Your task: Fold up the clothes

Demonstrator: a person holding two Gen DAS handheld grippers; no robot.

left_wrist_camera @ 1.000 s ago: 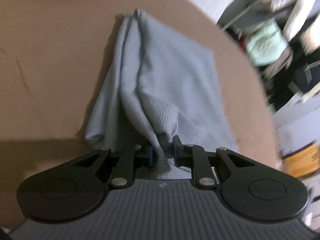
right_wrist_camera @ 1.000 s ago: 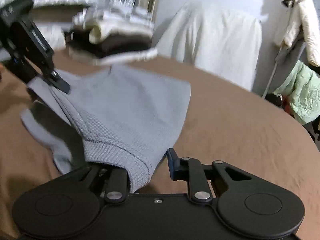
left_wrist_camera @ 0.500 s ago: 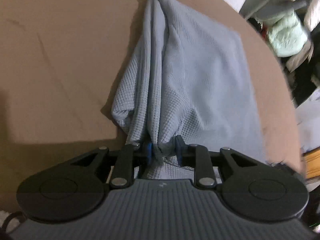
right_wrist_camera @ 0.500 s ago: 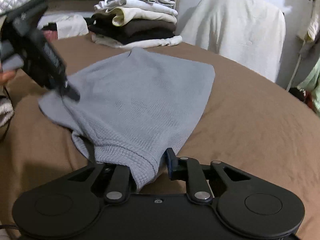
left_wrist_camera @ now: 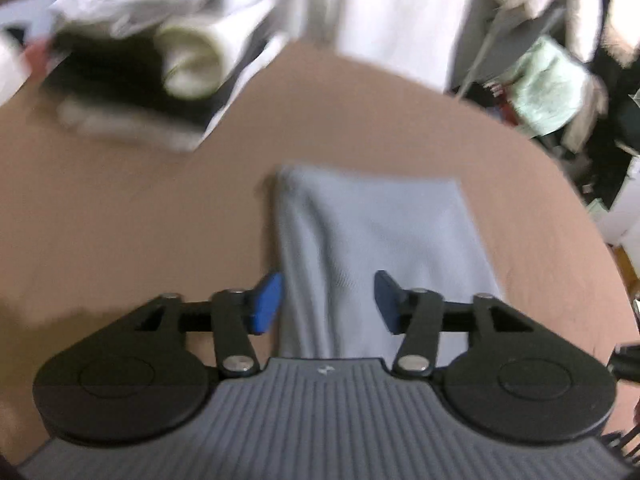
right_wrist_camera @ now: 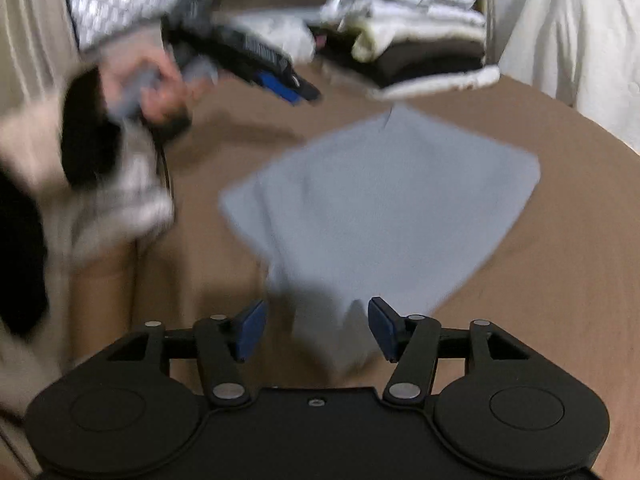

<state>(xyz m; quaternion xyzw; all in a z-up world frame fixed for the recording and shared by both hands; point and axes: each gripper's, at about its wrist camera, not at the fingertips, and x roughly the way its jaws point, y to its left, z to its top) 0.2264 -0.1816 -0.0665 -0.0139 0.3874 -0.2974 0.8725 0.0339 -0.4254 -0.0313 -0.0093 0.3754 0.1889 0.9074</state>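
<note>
Right wrist view: grey cloth [right_wrist_camera: 384, 216] lies folded flat on brown counter [right_wrist_camera: 560, 280], near stack of folded clothes [right_wrist_camera: 416, 56]. Right tongs [right_wrist_camera: 316, 330] just opened wide, nothing pinched. Left tongs [left_wrist_camera: 328, 300] also just opened, cloth loose below. This fold looks done; maybe stacking left.

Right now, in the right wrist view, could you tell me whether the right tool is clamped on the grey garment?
No: the right tool has just opened, its blue pads standing apart, and the grey garment lies loose on the brown surface.

Brown surface [left_wrist_camera: 120, 220] lies bare — stacked clothes [right_wrist_camera: 420, 52] block its far edge.
</note>
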